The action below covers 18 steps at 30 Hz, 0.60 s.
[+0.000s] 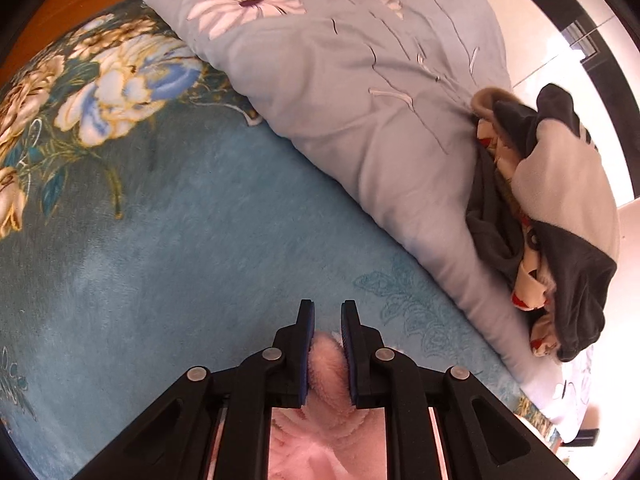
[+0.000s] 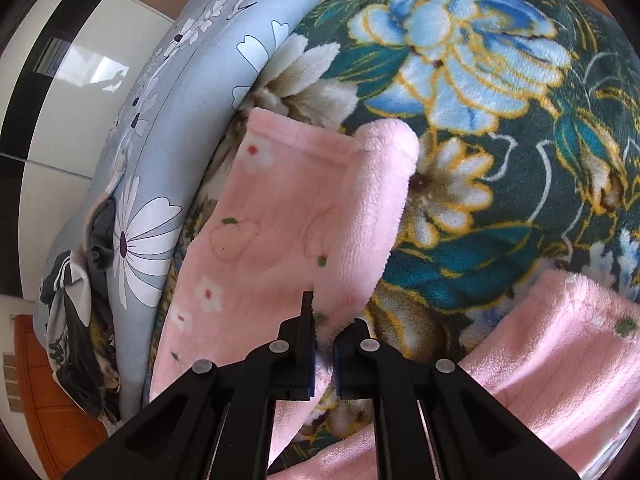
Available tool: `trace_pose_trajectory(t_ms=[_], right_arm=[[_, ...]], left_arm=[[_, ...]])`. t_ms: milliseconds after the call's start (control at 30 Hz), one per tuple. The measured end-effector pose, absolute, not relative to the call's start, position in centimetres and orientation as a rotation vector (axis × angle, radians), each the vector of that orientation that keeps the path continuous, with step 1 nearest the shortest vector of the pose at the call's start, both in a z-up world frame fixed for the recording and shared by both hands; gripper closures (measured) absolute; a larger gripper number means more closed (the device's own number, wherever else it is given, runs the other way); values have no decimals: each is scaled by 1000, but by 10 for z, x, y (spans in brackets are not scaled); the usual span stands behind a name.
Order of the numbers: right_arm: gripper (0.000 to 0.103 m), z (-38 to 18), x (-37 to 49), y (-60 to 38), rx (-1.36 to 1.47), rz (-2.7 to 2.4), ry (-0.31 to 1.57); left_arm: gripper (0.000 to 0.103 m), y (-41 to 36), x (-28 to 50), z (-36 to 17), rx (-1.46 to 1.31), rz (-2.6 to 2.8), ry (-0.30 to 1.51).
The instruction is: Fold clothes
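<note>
My left gripper (image 1: 328, 312) is pinching a bunched fold of the pink fleece garment (image 1: 326, 364), jaws clamped on the fluff, so I'd guess I'm carrying that edge over. My right gripper (image 2: 324, 312) looks pressed together right at the garment's (image 2: 280, 220) rolled edge; can't tell if any fabric's actually caught. The rest lies flat on the teal floral blanket (image 1: 180, 220). Loads of open blanket ahead, though the grey pillow (image 1: 360, 92) and a clothes pile (image 1: 552, 208) hem in one side.
</note>
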State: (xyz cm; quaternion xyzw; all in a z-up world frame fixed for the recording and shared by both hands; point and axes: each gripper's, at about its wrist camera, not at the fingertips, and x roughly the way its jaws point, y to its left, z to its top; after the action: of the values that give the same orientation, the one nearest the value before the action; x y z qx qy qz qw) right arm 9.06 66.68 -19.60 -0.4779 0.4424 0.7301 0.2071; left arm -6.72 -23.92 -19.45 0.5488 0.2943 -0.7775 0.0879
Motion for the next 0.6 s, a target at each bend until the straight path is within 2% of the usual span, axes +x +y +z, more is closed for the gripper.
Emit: trace_pose_trajectory(t_ms=[67, 133, 200, 267, 300, 367, 433, 600], right_arm=[[97, -200, 87, 666, -1357, 2016, 1195], [97, -200, 85, 665, -1369, 1996, 1176], [95, -196, 82, 662, -1375, 1992, 1168], [90, -188, 77, 659, -1390, 2013, 1128], [86, -183, 75, 658, -1397, 2024, 1106], [67, -169, 74, 655, -1376, 2061, 1079], [63, -153, 74, 654, -1338, 2102, 1081], [61, -117, 99, 647, -1229, 2174, 1124]], left_arm=[[85, -235, -69, -201, 1695, -2275, 797], [80, -238, -63, -206, 1722, -2260, 829], [71, -245, -53, -210, 1736, -2245, 898], [54, -256, -38, -209, 1715, -2232, 990], [53, -261, -29, -206, 1695, -2233, 1023], [51, -271, -9, -197, 1641, -2248, 1078], [49, -277, 16, -185, 1580, -2272, 1112], [44, -293, 92, -168, 1432, -2284, 1150]])
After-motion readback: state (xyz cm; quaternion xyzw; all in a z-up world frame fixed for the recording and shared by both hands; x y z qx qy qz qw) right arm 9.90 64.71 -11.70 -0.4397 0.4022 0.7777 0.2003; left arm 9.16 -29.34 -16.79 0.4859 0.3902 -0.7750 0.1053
